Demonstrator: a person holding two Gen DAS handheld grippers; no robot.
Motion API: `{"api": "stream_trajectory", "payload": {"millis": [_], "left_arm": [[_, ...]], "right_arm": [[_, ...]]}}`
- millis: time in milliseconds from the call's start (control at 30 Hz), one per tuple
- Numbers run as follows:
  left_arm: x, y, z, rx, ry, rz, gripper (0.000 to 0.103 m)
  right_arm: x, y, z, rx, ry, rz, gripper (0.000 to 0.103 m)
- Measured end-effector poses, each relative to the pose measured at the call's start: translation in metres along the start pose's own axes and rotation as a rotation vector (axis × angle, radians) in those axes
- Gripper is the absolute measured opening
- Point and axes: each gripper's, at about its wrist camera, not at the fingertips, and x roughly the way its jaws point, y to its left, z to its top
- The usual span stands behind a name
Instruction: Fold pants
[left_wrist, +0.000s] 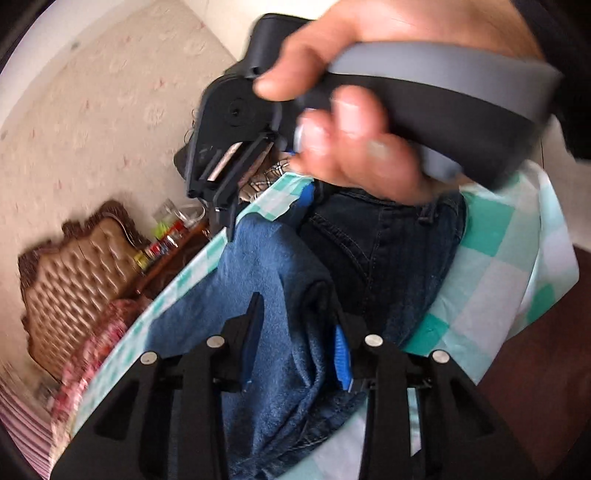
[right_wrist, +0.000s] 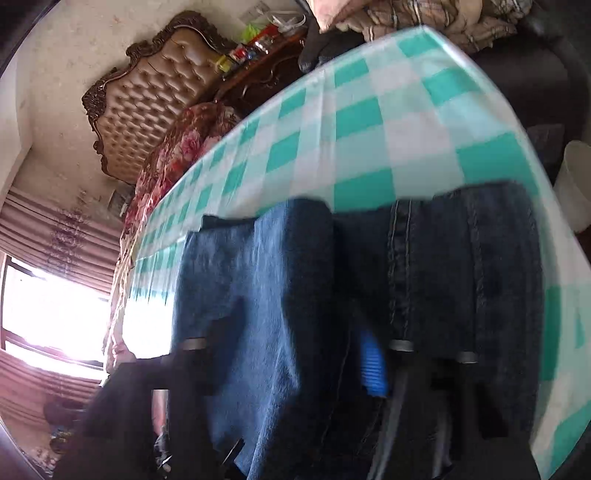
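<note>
Bedroom stuff was seen all round: a tufted brown headboard (left_wrist: 70, 280) against a pale patterned wall, with a green-and-white checked tablecloth (left_wrist: 491, 266) spread over the work surface.

From the left wrist view, the jeans (left_wrist: 280, 295) were found lying on that cloth, a lighter blue leg bunched up in front and the darker waist part further back. The left gripper (left_wrist: 295, 347) was seen with its blue-padded fingers (left_wrist: 341, 360) set either side of a fold of the lighter denim, seemingly clamped on it. Above, the person's right hand (left_wrist: 354, 122) was wrapped round the handle of the right gripper (left_wrist: 221, 199), whose tips were pointed down near the far edge of the jeans. Whether those tips were together couldn't be told from here.

From the right wrist view, pretty blurry, the jeans (right_wrist: 443, 280) were seen draped close to the lens over the checked cloth (right_wrist: 369, 122). Denim was bunched between the right gripper's (right_wrist: 295, 354) fingers, one blue pad (right_wrist: 373, 365) visible, so it looked closed on the fabric. A floral quilt (right_wrist: 177, 147) and pink curtains (right_wrist: 44, 229) were seen behind.
</note>
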Motion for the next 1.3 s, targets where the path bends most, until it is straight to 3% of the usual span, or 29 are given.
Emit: {"api": "stream_trajectory", "payload": {"millis": [33,100,133,167,200,267,400,533,733,833,1000,1133,1200,1233,1267,1300], "left_arm": [[0.002,-0.004,-0.001,0.021,-0.004,0.006,0.035],[0.007,-0.009,-0.002,0.04,0.002,0.004,0.018],[0.01,-0.009,-0.002,0.051,0.009,0.004,0.014],[0.01,-0.01,-0.002,0.06,0.006,0.012,0.013],[0.008,-0.01,-0.001,0.072,-0.002,0.031,0.012],[0.0,-0.004,0.003,0.084,-0.018,0.068,0.011],[-0.023,0.002,0.036,0.108,-0.095,0.131,0.011],[-0.021,-0.02,0.059,0.144,-0.142,0.1,0.011],[0.018,-0.078,0.046,0.247,-0.053,-0.016,0.011],[0.018,-0.067,0.055,0.228,-0.062,-0.006,0.011],[0.012,-0.062,0.077,0.185,-0.079,0.005,0.011],[0.025,-0.079,0.073,0.183,-0.02,-0.116,0.024],[0.02,-0.069,0.068,0.156,-0.041,-0.119,0.041],[0.01,-0.054,0.065,0.11,-0.072,-0.142,0.061],[0.002,-0.043,0.062,0.077,-0.095,-0.167,0.068],[-0.009,-0.025,0.058,0.027,-0.117,-0.199,0.068]], "right_arm": [[0.001,0.002,0.003,-0.005,0.003,0.009,0.062],[0.009,0.005,0.008,-0.027,0.018,-0.012,0.06],[0.018,0.007,0.01,-0.043,0.04,-0.045,0.046],[0.022,0.004,0.011,-0.054,0.064,-0.077,0.023],[0.023,0.006,0.012,-0.066,0.076,-0.107,0.02],[0.012,0.021,0.015,-0.132,0.062,-0.086,0.01],[-0.036,0.043,0.022,-0.21,-0.027,-0.042,0.009],[-0.071,0.013,0.025,-0.177,-0.077,-0.057,0.009],[-0.033,-0.053,0.011,-0.113,-0.007,-0.124,0.009],[-0.044,-0.048,0.012,-0.117,-0.039,-0.079,0.009],[-0.068,-0.035,0.019,-0.162,-0.083,-0.085,0.009],[-0.04,-0.07,0.017,-0.111,-0.053,-0.16,0.012],[-0.044,-0.075,0.012,-0.1,-0.097,-0.146,0.017],[-0.052,-0.072,0.008,-0.106,-0.135,-0.155,0.021],[-0.059,-0.07,0.006,-0.112,-0.165,-0.181,0.026],[-0.072,-0.065,0.002,-0.112,-0.217,-0.23,0.026]]}}
